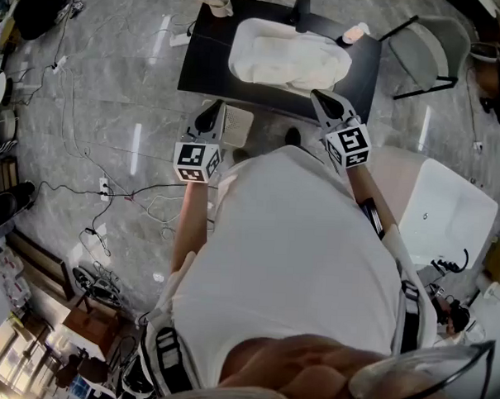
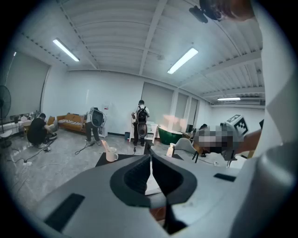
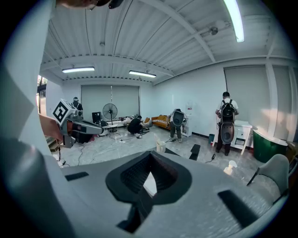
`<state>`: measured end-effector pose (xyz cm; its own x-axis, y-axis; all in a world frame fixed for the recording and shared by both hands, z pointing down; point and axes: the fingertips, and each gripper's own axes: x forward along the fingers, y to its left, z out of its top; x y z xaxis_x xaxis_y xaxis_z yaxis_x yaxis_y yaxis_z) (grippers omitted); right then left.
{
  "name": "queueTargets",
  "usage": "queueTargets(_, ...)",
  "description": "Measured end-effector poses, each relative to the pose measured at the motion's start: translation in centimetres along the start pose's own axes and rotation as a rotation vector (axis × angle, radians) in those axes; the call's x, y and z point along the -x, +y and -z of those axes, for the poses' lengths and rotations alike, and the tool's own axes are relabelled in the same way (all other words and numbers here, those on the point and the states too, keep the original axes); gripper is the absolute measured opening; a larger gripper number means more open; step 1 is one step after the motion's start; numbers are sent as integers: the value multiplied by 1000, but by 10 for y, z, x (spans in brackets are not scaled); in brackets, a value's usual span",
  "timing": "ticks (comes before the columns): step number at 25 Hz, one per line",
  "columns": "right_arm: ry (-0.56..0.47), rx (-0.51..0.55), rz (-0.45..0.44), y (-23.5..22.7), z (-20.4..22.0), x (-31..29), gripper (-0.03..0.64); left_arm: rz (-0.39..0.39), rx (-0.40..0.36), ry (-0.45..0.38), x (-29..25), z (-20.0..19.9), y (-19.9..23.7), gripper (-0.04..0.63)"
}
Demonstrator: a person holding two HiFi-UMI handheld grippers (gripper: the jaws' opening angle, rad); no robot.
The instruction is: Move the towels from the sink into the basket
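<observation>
Black table (image 1: pixel 202 64), white sink (image 1: pixel 243 35) — towels (image 1: pixel 291 62) barely distinguishable

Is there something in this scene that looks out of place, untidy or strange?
Nothing is spilled or broken. The white towels lie heaped in the sink on the black table. The only untidy thing is the loose cables trailing over the floor at the left. The left gripper and right gripper are shut and empty.
</observation>
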<state>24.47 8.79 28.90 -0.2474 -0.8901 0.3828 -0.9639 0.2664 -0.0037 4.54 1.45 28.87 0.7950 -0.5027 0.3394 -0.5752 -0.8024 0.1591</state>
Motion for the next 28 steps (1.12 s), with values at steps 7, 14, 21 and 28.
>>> queueTargets(7,5,-9,5,-5,-2,-7,-5,7,-2,10,-8,-4,7,15)
queueTargets(14,20,-77,9,-21,12,-10,-3,37,-16,40,-39,7,7,17)
queueTargets(21,139,-74,-17,-40,63,-17,-3,99,-76,169,-128,57,9,18)
queueTargets(28,252,-99,-68,-50,120,-19,-3,115,-143,366,-232,132,26,177)
